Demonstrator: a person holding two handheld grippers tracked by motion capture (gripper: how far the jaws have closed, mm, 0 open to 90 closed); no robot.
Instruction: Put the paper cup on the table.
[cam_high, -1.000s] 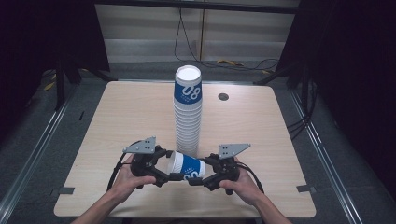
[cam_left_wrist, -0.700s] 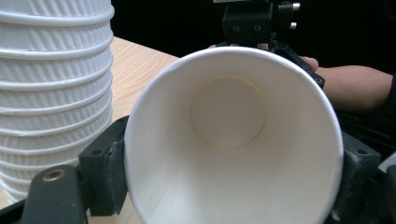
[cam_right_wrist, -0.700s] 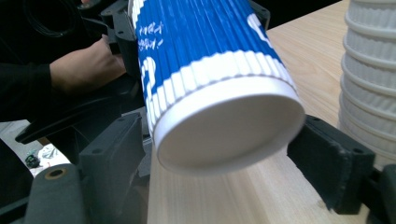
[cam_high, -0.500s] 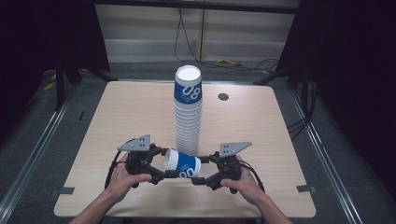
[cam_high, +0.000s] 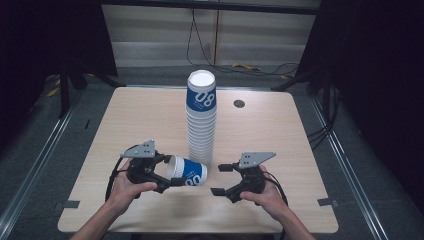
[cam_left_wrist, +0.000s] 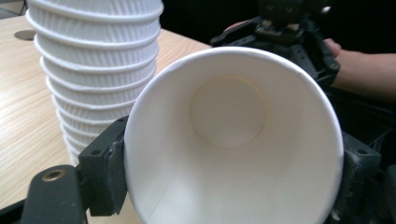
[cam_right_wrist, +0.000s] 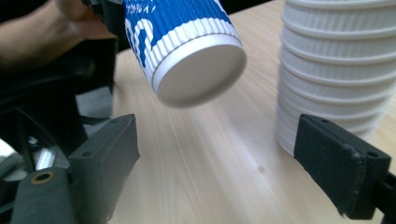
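A tall stack of white ribbed paper cups (cam_high: 201, 120), topped by a blue-sleeved one, stands mid-table. One blue-and-white cup (cam_high: 190, 172) lies sideways just above the table, left of the stack's foot. My left gripper (cam_high: 169, 172) is shut on its rim; in the left gripper view the cup's open mouth (cam_left_wrist: 233, 140) faces the camera, with a jaw pressed on each side. My right gripper (cam_high: 221, 179) is open to the right of the cup's base. Its jaws have just been opening, and nothing is between them. In the right gripper view the cup's base (cam_right_wrist: 196, 70) hangs beyond my right gripper (cam_right_wrist: 224, 158), with the stack (cam_right_wrist: 336, 70) at right.
The wooden table (cam_high: 280, 140) has a small dark round disc (cam_high: 239, 103) near its far right. Black cables run across the floor behind the table. A metal rail (cam_high: 35, 170) runs along the floor to the left of the table.
The right gripper has let go of the cup's base and its jaws have spread wide. The left gripper has drawn the cup slightly leftward, leaving a gap between cup and right gripper.
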